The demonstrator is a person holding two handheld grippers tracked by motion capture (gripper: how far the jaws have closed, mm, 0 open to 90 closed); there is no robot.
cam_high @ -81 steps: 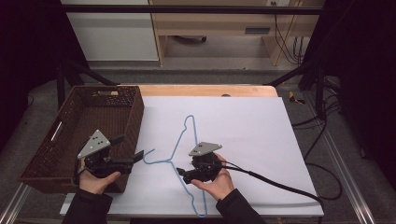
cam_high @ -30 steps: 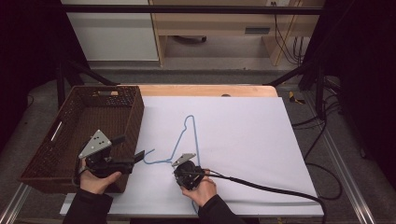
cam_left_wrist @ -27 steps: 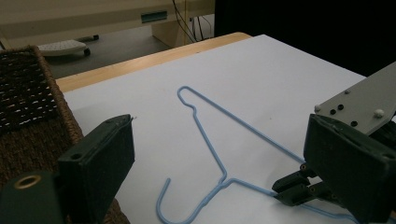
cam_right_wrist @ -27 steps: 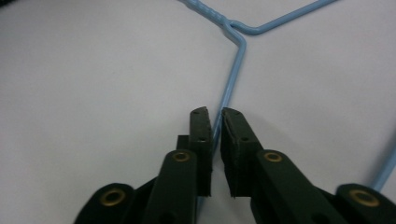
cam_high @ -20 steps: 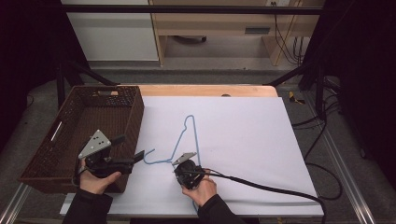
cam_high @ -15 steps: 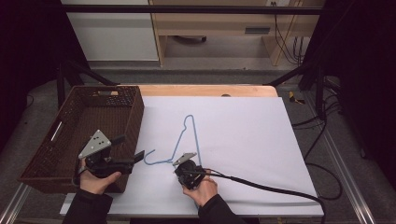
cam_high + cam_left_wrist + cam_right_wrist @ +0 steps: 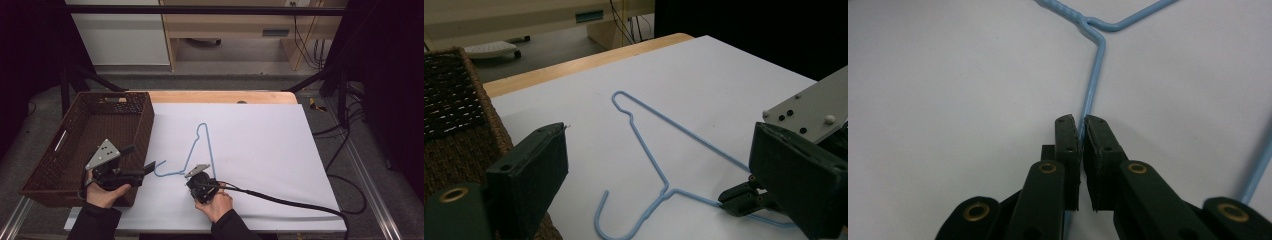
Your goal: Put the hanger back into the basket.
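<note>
Thin blue wire hanger (image 7: 200, 150) lies flat on the white table sheet

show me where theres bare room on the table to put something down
The white sheet right of the blue hanger lies bare to its far and right edges. It is crowded near-left: the basket, the left gripper and the right gripper clamped on the wire.

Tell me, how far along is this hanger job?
Done: the right gripper has shut on the blue hanger's wire near the neck. In hand: the hanger lies flat on the white sheet, not yet lifted. The left gripper waits open by the basket. Left: probably lifting it, perhaps into the basket.
</note>
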